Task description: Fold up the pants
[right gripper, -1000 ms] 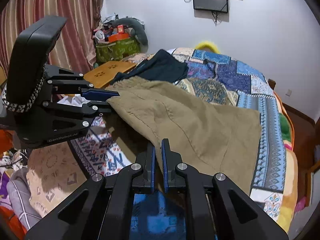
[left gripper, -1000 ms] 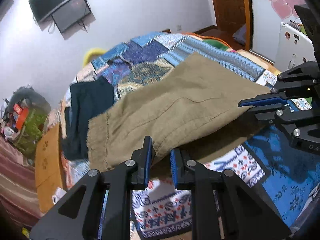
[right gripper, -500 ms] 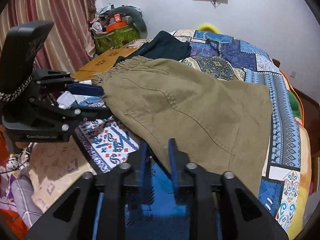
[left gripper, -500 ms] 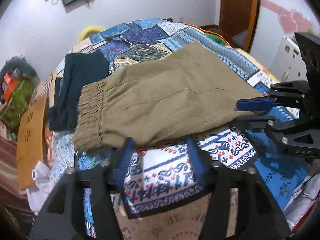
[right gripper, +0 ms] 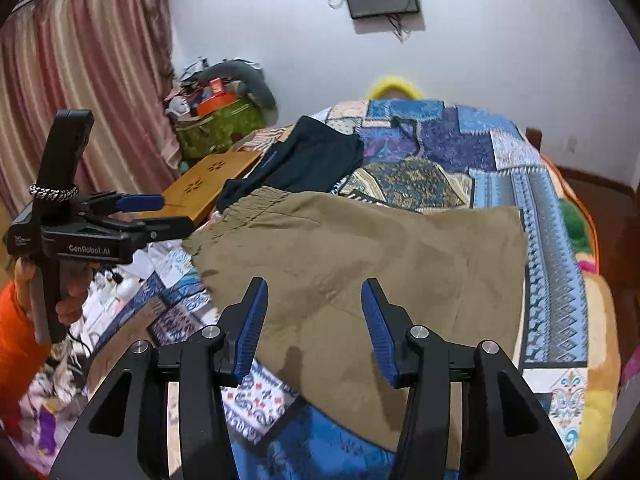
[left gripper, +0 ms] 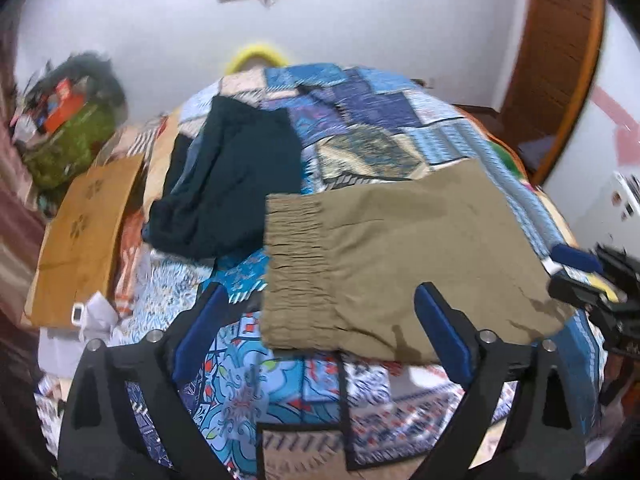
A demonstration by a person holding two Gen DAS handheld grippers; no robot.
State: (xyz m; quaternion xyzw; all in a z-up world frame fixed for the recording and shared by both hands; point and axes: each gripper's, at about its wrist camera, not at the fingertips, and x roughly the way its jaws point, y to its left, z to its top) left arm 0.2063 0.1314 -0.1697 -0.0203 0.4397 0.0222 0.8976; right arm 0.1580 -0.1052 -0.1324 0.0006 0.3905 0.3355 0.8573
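Khaki pants (left gripper: 408, 264) lie folded and flat on the patchwork bedspread (left gripper: 380, 108), elastic waistband to the left. My left gripper (left gripper: 320, 292) hovers over the waistband's near corner. Its jaws are opening wide and nothing is pressed between them. In the right wrist view the pants (right gripper: 380, 264) spread ahead of my right gripper (right gripper: 315, 284), whose jaws are opening above the near fold without touching the cloth. The left gripper (right gripper: 160, 212) shows at the left there, clear of the waistband. The right gripper (left gripper: 580, 272) sits at the pants' right edge.
A dark navy garment (left gripper: 232, 188) lies beside the waistband, towards the wall. A wooden lap tray (left gripper: 88, 232) and a green bag (left gripper: 68, 144) of clutter stand left of the bed. A curtain (right gripper: 80, 80) hangs at the left and a wooden door (left gripper: 552, 60) stands at the right. A hand in an orange sleeve (right gripper: 24, 332) holds the left gripper.
Both grippers were shut on the lifted pants and have let go and opened. The pants have dropped flat onto the bed. The left gripper has rolled and shifted towards the waistband.
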